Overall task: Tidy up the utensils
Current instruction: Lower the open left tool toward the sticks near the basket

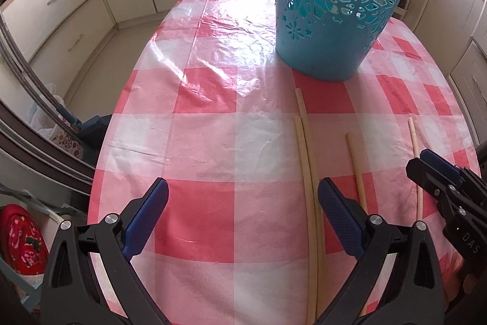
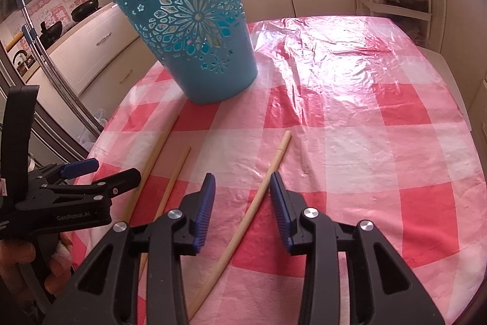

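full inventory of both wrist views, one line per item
chopsticks: four, pale wood, flat on the table in front of the basket; one lies between the right gripper's open pads.
basket: one, teal, cut-out flowers, upright at the table's far side.
tablecloth: one, pink-and-white check under clear plastic.
woks: two, black, on the counter.
left gripper: black, blue pads, open, nothing between them.
right gripper: black, blue pads, open.
hand: one, holding the left gripper.
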Tool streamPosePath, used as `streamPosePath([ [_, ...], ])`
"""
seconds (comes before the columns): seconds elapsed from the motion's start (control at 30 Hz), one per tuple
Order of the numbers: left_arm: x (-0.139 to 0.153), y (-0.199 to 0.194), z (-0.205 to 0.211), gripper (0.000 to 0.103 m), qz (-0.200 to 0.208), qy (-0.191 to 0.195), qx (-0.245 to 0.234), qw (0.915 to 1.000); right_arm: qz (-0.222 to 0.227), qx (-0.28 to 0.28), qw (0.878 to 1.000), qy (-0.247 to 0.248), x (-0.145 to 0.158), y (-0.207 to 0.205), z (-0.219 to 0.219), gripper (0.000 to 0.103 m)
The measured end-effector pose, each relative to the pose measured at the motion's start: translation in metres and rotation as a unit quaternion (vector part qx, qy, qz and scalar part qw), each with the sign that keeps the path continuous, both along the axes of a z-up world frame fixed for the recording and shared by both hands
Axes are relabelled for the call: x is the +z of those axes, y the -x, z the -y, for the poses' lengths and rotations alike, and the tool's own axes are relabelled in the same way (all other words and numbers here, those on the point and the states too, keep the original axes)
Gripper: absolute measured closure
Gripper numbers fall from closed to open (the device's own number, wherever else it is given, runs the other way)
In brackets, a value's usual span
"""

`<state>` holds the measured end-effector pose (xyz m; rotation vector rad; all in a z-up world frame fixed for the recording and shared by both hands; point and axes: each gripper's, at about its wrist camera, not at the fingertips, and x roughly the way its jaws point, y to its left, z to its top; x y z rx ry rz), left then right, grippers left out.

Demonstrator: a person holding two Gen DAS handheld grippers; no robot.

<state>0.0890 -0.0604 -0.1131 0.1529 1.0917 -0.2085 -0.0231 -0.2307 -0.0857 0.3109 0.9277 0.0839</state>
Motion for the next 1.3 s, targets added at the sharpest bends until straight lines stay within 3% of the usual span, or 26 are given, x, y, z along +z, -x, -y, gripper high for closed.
streamPosePath([
  [1.1,-0.007,-0.014,-0.002,0.009,0.002,-0.016,0.02,0.9997,0.001,0.002,1.0,-0.017,-0.001,-0.001,0.003,0.062],
  [1.17,-0.006,-0.012,0.001,0.012,0.006,-0.015,0.013,0.9998,0.001,0.002,1.0,-0.017,-0.001,-0.001,0.003,0.062],
  [1.3,-0.002,-0.011,0.007,0.036,0.01,0.002,-0.004,0.9999,0.001,0.002,1.0,-0.018,-0.001,-0.001,0.003,0.061],
])
